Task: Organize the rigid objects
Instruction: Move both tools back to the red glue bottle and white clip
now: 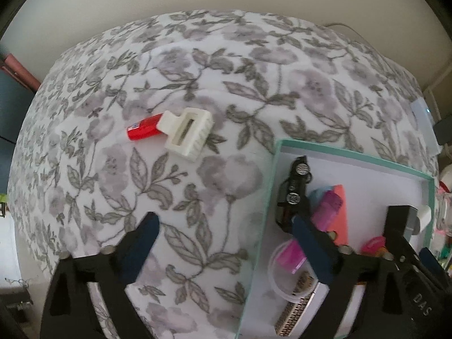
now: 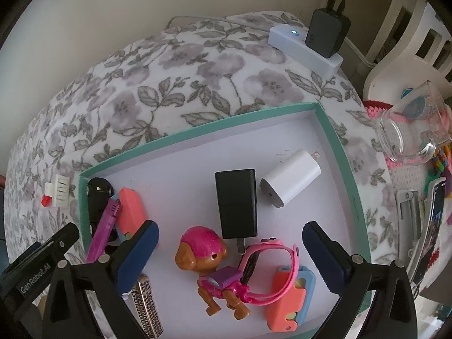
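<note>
Hovering with jaws wide and empty, both grippers [image 1: 226, 243] [image 2: 230, 250] overhang the tray [image 2: 197, 132].

**A lived-in room at home, with a child's things about**

The floral cloth [image 2: 180, 65] covers a table set against a plain cream wall [image 2: 113, 8]. On the cloth's far right corner lies a white power strip [image 2: 299, 46] with a black adapter [image 2: 327, 32] plugged in. Just right of the cloth stand a white slatted chair [image 2: 406, 42], a crocheted mat [image 2: 406, 169] and a tipped glass jar [image 2: 409, 130]. On the cloth sits a teal-rimmed box [image 2: 336, 144] holding a toy pup [image 2: 209, 265], a pink child's watch [image 2: 282, 257] and phone chargers [image 2: 291, 178].
</note>
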Available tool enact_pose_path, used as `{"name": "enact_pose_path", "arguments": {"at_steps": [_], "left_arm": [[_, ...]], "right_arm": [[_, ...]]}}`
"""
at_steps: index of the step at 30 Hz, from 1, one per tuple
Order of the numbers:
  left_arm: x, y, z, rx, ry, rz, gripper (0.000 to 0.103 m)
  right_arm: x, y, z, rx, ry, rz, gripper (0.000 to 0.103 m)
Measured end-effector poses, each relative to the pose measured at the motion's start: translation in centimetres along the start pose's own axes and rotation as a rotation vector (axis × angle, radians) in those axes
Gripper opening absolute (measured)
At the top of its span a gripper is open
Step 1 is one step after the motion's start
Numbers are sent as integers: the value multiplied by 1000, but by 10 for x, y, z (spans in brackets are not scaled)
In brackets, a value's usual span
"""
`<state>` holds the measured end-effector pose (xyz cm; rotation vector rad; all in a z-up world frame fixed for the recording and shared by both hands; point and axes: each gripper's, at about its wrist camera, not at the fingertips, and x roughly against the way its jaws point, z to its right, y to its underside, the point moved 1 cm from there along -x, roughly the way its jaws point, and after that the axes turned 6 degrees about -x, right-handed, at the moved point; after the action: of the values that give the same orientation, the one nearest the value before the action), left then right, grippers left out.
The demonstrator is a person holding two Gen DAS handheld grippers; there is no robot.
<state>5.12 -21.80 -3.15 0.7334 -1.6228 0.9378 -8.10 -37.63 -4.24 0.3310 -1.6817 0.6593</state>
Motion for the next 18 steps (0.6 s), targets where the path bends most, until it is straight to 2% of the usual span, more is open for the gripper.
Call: {"name": "enact_pose_path", "arguments": {"at_steps": [8,18], "left_arm": [[-4,-3,-12,25,-46,-1,97],[-5,-9,-46,87,-18,-3,97]], "right_arm": [[1,0,-10,36,1,4,103],[17,4,-49,93,-58,40,103]]}}
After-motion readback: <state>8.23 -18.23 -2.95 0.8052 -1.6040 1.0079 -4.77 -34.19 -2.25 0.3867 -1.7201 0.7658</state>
